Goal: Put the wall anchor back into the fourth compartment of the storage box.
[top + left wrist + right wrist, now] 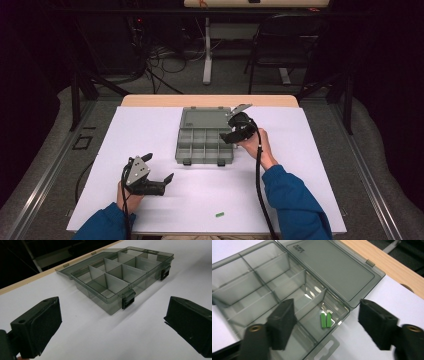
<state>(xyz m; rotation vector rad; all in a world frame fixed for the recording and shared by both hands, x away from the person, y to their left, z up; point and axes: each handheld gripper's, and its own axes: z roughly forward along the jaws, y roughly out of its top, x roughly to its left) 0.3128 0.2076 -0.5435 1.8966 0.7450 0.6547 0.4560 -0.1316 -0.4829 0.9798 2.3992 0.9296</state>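
The embossed lettering on the organizer box's lid (pixel 337 263) is too small to read.

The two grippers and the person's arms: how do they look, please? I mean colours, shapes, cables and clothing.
Both are black two-jaw tools with thick, blocky black pads. The left gripper carries a grey three-cornered plate with small holes; the right gripper has one too. A black cable trails from the right gripper along the forearm. The person wears blue long sleeves.
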